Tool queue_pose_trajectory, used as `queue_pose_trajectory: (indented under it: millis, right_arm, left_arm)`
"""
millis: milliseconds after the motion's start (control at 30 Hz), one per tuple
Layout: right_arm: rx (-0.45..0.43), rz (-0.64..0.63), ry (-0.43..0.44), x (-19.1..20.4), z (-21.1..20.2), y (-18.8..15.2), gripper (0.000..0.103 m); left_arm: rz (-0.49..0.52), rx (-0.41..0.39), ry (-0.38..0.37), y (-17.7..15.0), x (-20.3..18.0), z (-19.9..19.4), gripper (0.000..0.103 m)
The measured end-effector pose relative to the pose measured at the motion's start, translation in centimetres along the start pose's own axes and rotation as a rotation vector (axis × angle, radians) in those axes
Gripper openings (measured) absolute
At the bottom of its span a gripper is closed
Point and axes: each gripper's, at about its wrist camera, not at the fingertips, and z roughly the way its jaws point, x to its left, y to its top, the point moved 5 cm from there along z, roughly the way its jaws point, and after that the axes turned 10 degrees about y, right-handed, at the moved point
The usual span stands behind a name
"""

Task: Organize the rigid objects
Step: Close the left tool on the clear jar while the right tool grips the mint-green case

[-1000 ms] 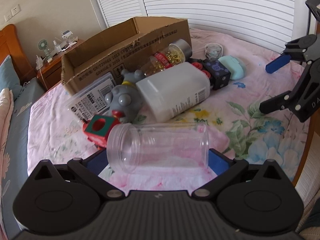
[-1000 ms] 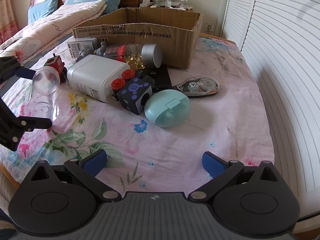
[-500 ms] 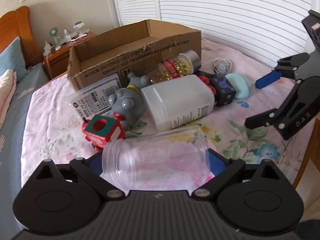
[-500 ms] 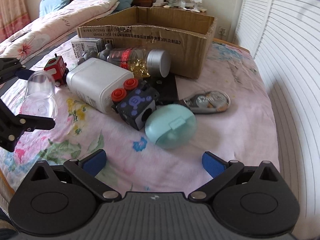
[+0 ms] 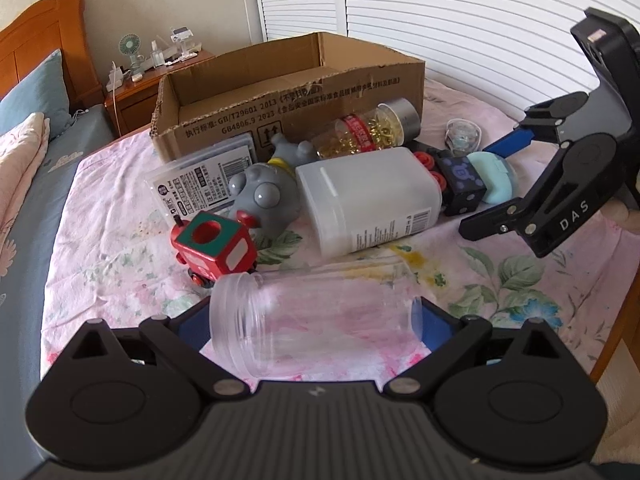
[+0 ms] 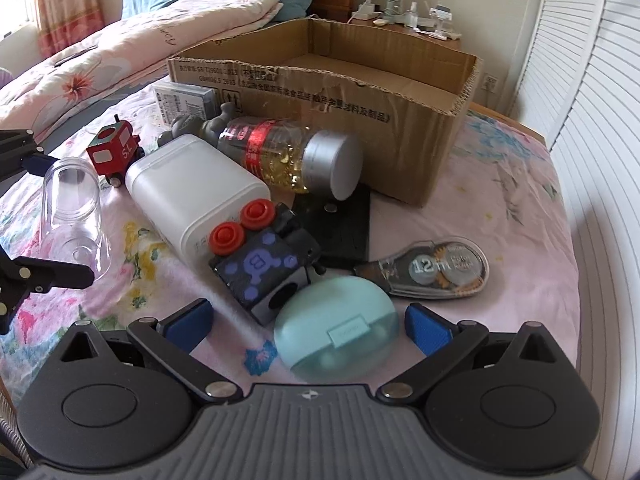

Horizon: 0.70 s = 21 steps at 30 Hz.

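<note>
My left gripper [image 5: 312, 326] is shut on a clear plastic jar [image 5: 316, 320] held sideways, lifted above the bed; the jar also shows in the right wrist view [image 6: 72, 208]. My right gripper [image 6: 308, 322] is open, its blue pads either side of a mint oval case [image 6: 336, 338]. An open cardboard box [image 5: 288, 92] stands behind a pile: white bottle [image 5: 372, 200], capsule bottle [image 5: 372, 132], grey toy [image 5: 264, 196], red toy train [image 5: 216, 246], dark cube with red buttons [image 6: 264, 264].
A correction tape dispenser [image 6: 436, 270] and a black flat plate [image 6: 344, 224] lie right of the pile. A labelled flat pack [image 5: 200, 184] leans by the box. The flowered bedsheet [image 5: 112, 260] covers the bed; shutters stand behind.
The left gripper has lifted the clear jar and moved closer toward the box. The right gripper has advanced to straddle the mint case.
</note>
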Motion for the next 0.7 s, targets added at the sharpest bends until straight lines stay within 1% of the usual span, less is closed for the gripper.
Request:
queue_pose_trajectory:
  millis: [167, 267, 333, 400, 500, 667, 700]
  right_arm:
    - [0.035, -0.015, 0.023, 1.2, -0.3, -0.5, 0.103]
    - [0.055, -0.05, 0.052, 2.2, -0.6, -1.0, 0.103]
    - [0.06, -0.07, 0.056, 2.6, -0.8, -1.1, 0.103]
    - [0.056, -0.076, 0.052, 2.4, -0.9, -1.1, 0.103]
    - [0.044, -0.052, 0.041, 1.4, -0.9, -0.7, 0.103]
    - [0.036, -0.047, 0.035, 1.2, -1.1, -0.7, 0.094]
    - [0.036, -0.047, 0.036, 1.3, -1.2, -0.7, 0.091]
  left_arm:
    - [0.013, -0.005, 0.014, 0.0, 0.0, -0.2, 0.099]
    - [0.01, 0.018, 0.011, 0.0, 0.0, 0.1, 0.1]
    - [0.009, 0.03, 0.008, 0.0, 0.0, 0.3, 0.1]
    - [0.011, 0.034, 0.008, -0.1, -0.1, 0.3, 0.1]
    - [0.011, 0.037, 0.009, -0.1, -0.2, 0.3, 0.1]
    - [0.012, 0.05, -0.003, -0.1, -0.3, 0.4, 0.1]
    - [0.014, 0.053, 0.0, -0.1, -0.3, 0.5, 0.1]
